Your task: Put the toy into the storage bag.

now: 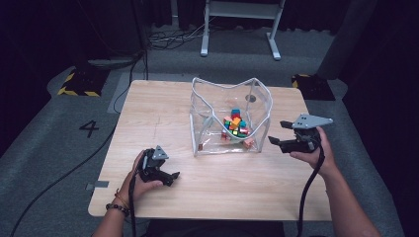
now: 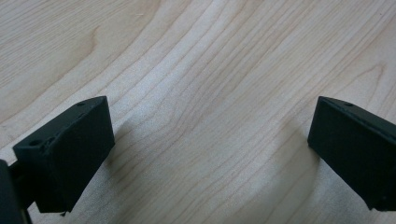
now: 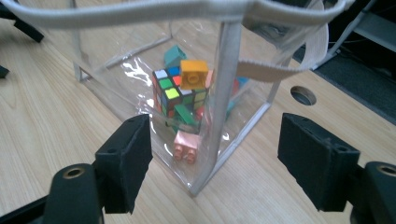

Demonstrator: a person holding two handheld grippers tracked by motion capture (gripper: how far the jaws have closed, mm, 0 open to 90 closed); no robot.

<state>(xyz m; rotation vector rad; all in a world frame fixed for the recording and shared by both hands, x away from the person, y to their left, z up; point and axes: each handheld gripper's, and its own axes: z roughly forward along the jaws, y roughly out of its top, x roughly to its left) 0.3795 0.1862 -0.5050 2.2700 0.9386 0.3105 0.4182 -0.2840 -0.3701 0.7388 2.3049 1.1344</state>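
Right gripper view cuts off the clear bag's (image 3: 140,88) top; inside sit a puzzle cube (image 3: 180,91) and toy blocks (image 3: 187,145). Right gripper (image 3: 215,154) and left gripper (image 2: 210,149) both gape wide, holding nothing.

**A lab set up for recording**

A lone wooden table (image 1: 163,123) stands on grey carpet (image 1: 44,148) with black curtains all round. The floor carries a painted "4" (image 1: 89,128), hazard-striped plates (image 1: 79,81), taped-down cables (image 1: 59,177) and a white stand's feet (image 1: 239,34). A cable hole (image 3: 303,95) is cut in the tabletop.
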